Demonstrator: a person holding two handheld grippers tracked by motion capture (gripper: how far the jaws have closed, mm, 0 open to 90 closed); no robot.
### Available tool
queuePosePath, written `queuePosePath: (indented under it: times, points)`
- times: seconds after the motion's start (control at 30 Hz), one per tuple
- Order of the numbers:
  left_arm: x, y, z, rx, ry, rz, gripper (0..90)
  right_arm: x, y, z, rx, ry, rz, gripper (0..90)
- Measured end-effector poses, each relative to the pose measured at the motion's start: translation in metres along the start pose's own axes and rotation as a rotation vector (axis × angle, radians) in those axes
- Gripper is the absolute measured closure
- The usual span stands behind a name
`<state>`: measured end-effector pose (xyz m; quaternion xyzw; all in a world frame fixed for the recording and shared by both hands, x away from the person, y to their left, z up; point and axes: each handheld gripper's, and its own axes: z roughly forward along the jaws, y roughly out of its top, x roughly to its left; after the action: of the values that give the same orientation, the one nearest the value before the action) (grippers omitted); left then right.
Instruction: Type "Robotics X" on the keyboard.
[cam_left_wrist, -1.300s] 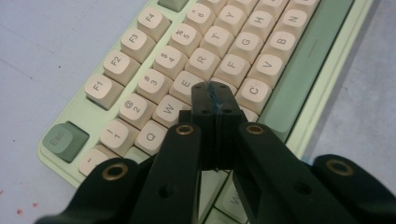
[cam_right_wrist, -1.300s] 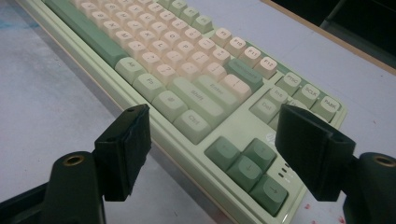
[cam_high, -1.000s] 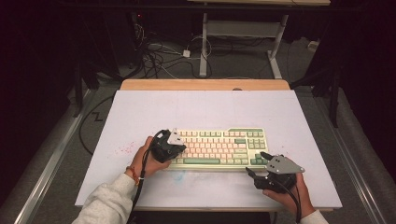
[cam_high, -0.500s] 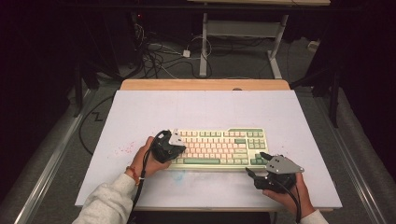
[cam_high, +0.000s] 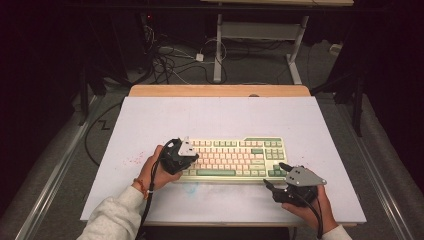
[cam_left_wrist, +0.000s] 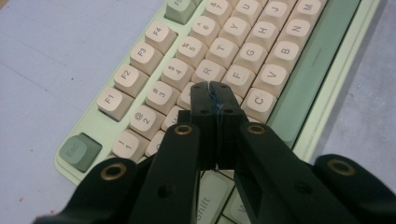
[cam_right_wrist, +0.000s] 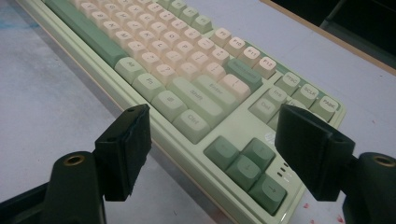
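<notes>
Currently your left gripper (cam_left_wrist: 215, 91) has its jaws clenched into one tip to poke keyboard (cam_high: 235, 159) keys, while your right gripper (cam_right_wrist: 212, 154) waits, jaws released, at the corner.

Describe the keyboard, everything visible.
The keyboard is pale green plastic with cream letter keys and darker green space bar, Esc, Enter and arrow keys. It lies flat near the front of the white table. The shut left tongs are over its left letter keys, near D; contact unclear. The open right tongs face its arrow-key corner, apart.
</notes>
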<state>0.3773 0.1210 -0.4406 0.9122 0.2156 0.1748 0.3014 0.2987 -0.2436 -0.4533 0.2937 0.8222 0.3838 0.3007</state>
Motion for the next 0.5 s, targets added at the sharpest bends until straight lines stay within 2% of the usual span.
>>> queuePosePath:
  times: [0.23,0.37,0.5]
  points:
    - [0.001,-0.001,-0.005,-0.024,0.007,-0.003,85.4,0.000,0.000,-0.001,-0.002,-0.003,-0.002,27.6]
    - [0.001,-0.002,-0.009,-0.038,0.023,0.000,80.8,-0.001,0.000,-0.002,-0.006,-0.006,0.002,27.6]
    - [0.002,-0.004,-0.013,-0.070,0.051,-0.011,68.5,-0.001,0.000,-0.002,-0.007,-0.009,0.004,27.7]
